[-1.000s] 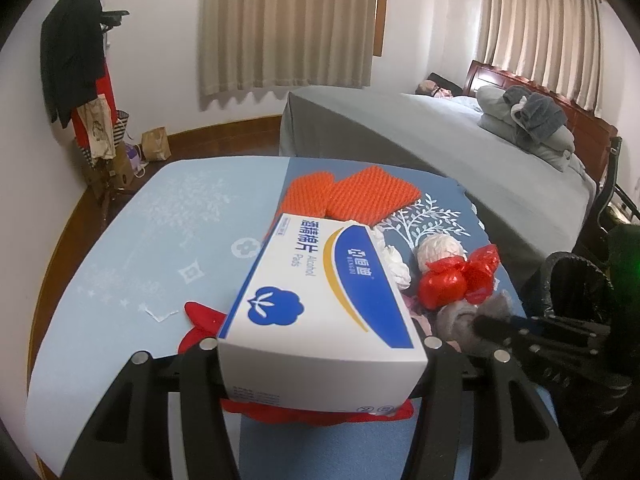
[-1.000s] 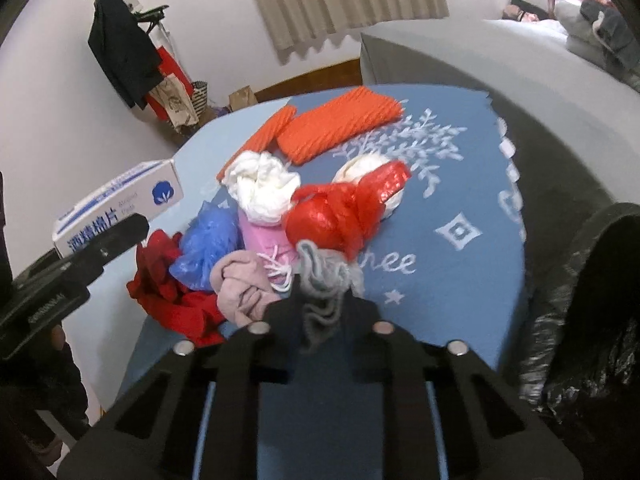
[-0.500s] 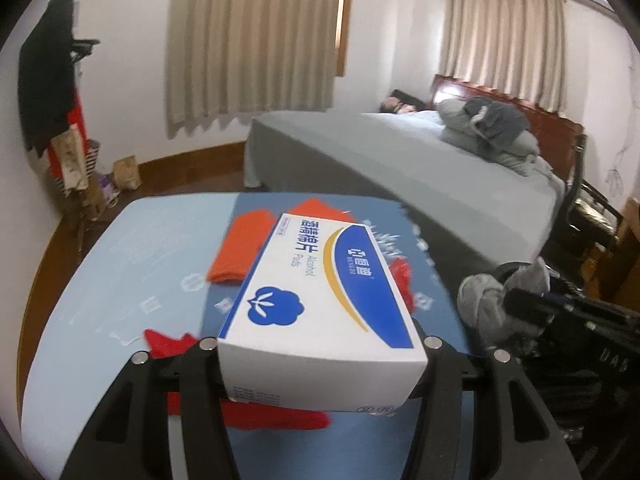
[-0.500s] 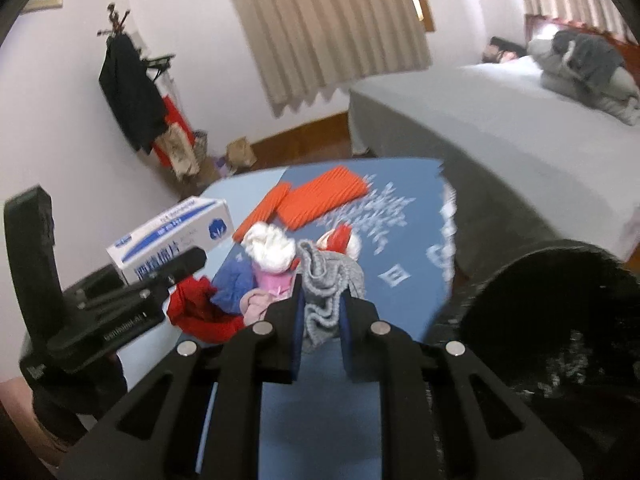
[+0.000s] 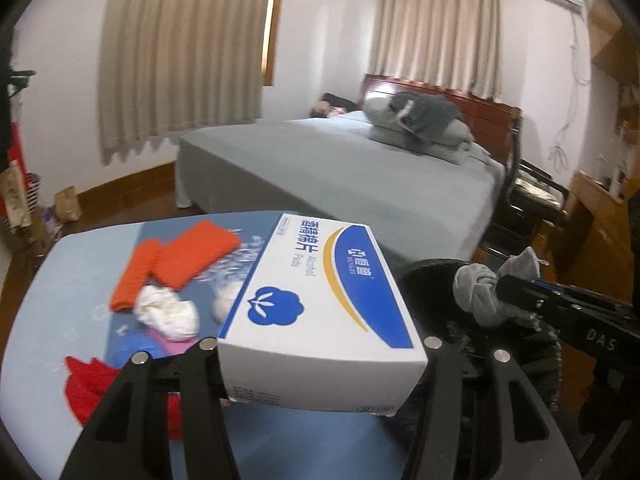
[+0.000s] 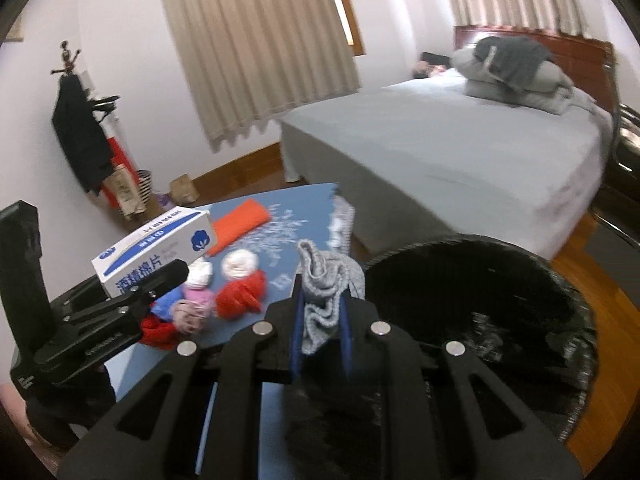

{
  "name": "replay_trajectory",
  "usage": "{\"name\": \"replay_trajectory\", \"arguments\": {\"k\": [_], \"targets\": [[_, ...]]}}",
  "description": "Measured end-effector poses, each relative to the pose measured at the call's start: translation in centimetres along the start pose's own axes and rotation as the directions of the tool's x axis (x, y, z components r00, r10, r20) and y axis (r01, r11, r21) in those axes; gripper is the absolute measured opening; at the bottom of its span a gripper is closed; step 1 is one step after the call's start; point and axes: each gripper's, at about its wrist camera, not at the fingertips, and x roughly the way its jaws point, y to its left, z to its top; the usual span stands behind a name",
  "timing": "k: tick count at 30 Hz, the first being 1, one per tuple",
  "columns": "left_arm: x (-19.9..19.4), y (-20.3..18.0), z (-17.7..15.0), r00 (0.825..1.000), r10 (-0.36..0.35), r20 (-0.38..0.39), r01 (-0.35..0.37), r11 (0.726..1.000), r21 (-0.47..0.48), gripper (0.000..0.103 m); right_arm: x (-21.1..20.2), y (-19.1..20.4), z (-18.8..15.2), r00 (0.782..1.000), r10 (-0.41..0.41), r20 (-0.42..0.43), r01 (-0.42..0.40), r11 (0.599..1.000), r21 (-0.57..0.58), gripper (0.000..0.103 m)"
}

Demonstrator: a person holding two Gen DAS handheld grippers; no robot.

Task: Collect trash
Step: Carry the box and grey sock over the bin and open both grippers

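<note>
In the left wrist view, the left tool (image 5: 316, 344) clamps a white and blue box of alcohol pads (image 5: 320, 312) between its two black fingers, lifted above a blue tabletop (image 5: 48, 280). On the tabletop, from left to right, lie a red cloth (image 5: 88, 384), an orange knitted piece (image 5: 180, 256) and a crumpled white wad (image 5: 168, 312). To the right of the box, the right tool (image 5: 508, 288) reaches in from the side, pinching a grey sock (image 5: 476, 292) over the black-lined trash bin (image 5: 432, 276), most of which is hidden here behind the box.

The right wrist view shows what that view hides. At far left the left tool (image 6: 160, 280) appears from the side, with the box (image 6: 156, 252) in its grip. Beside it on the tabletop (image 6: 288, 216) sit a pink bundle (image 6: 196, 300), a white ball (image 6: 240, 262) and a red plastic bag (image 6: 240, 292). In the centre the right tool (image 6: 320, 320) is shut tight on the grey sock (image 6: 324, 292), which stands bunched up between its fingers. Just right of it the bin (image 6: 480, 280) gapes open, its dark liner fully visible. A grey bed (image 6: 460, 152) fills the background.
</note>
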Motion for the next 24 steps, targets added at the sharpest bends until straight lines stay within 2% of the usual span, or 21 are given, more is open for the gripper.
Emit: {"name": "replay_trajectory", "arguments": {"k": [10,14,15,16,18,19,21,24], "targets": [[3.4,-6.6,-0.4,0.991,-0.12,-0.053,0.124,0.99,0.063,0.054,-1.8,-6.4,-2.6,0.99,-0.143,-0.018,0.144,0.986,0.084,0.015],[4.5,-9.0,-0.2,0.983,-0.169,-0.067,0.175,0.981,0.081,0.055,-2.4,-8.0,-3.1,0.98,-0.199,-0.019,0.2,0.974,0.111,0.022],[4.8,-9.6,-0.1,0.978,-0.197,-0.075,0.203,0.976,0.081,0.056,-2.7,-8.5,-3.3,0.977,-0.214,-0.018,0.214,0.97,0.119,0.028],[5.0,-10.1,-0.1,0.974,-0.213,-0.082,0.22,0.972,0.083,0.065,-2.9,-8.8,-3.3,0.975,-0.223,-0.014,0.223,0.967,0.124,0.033],[5.1,-10.5,-0.2,0.972,-0.222,-0.078,0.229,0.97,0.085,0.076,-3.5,-9.6,-3.5,0.967,-0.255,0.0,0.252,0.958,0.14,0.053],[5.0,-10.5,-0.2,0.971,-0.226,-0.076,0.232,0.969,0.086,0.076,-3.8,-9.8,-3.6,0.964,-0.268,0.008,0.264,0.953,0.147,0.058],[4.7,-10.3,-0.4,0.973,-0.217,-0.077,0.224,0.971,0.086,0.078,-4.2,-10.0,-3.6,0.958,-0.284,0.022,0.278,0.948,0.155,0.08],[4.1,-9.3,-0.5,0.98,-0.186,-0.066,0.19,0.979,0.076,0.082,-4.3,-9.5,-3.3,0.951,-0.304,0.048,0.294,0.944,0.149,0.093]]}}
